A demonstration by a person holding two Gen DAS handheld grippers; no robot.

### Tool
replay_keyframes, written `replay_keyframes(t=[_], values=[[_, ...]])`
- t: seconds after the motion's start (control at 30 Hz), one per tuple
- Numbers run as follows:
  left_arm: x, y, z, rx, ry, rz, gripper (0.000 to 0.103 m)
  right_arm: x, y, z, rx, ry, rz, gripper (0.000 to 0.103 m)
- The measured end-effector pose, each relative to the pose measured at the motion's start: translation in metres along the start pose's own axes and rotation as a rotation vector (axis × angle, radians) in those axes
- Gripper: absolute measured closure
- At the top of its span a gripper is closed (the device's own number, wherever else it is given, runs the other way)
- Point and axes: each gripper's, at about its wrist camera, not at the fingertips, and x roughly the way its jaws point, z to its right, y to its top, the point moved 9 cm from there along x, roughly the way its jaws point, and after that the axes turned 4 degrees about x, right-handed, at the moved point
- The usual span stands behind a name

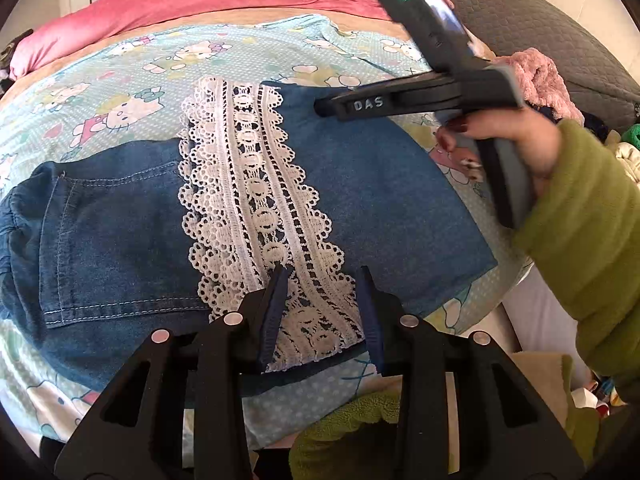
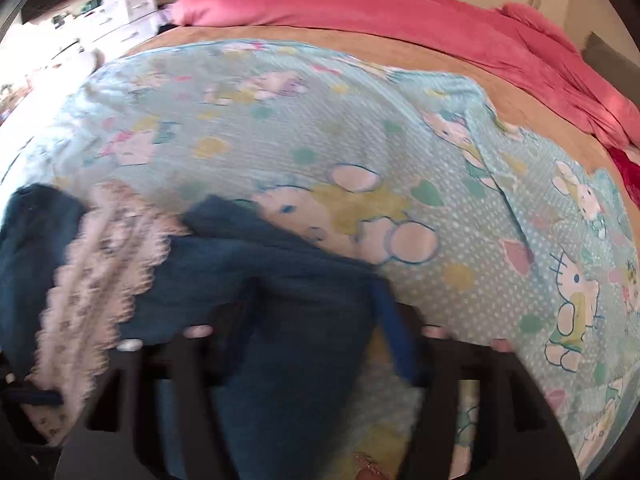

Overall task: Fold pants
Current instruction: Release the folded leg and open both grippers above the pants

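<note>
Blue denim pants (image 1: 120, 224) with a white lace hem band (image 1: 256, 208) lie folded over on the bed. My left gripper (image 1: 322, 276) is open just above the near end of the lace, fingers (image 1: 276, 300) apart on either side of it. My right gripper (image 1: 320, 106), held in a hand with a green sleeve, hovers over the far denim panel (image 1: 380, 200); its fingers look together from the side. The blurred right wrist view shows denim (image 2: 280, 280) and lace (image 2: 100, 264) in front of my right gripper (image 2: 312, 292), fingers spread and empty.
A light-blue cartoon-print sheet (image 1: 120, 80) covers the bed, with a pink blanket (image 1: 200, 0) at the far side. A pink fluffy garment (image 1: 540, 80) and other clothes lie at the right edge. A green towel (image 1: 360, 420) sits near me.
</note>
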Motion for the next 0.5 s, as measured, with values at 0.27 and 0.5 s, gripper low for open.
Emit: replay_keyframes(t=[0.27, 0.5], values=[[-0.001, -0.001, -0.004, -0.005, -0.007, 0.001, 0.075, -0.018, 0.002, 0.006, 0.066, 0.030, 0.050, 0.034], [-0.001, -0.001, -0.005, -0.008, -0.009, 0.002, 0.075, -0.062, 0.006, 0.003, 0.087, 0.065, 0.142, 0.032]])
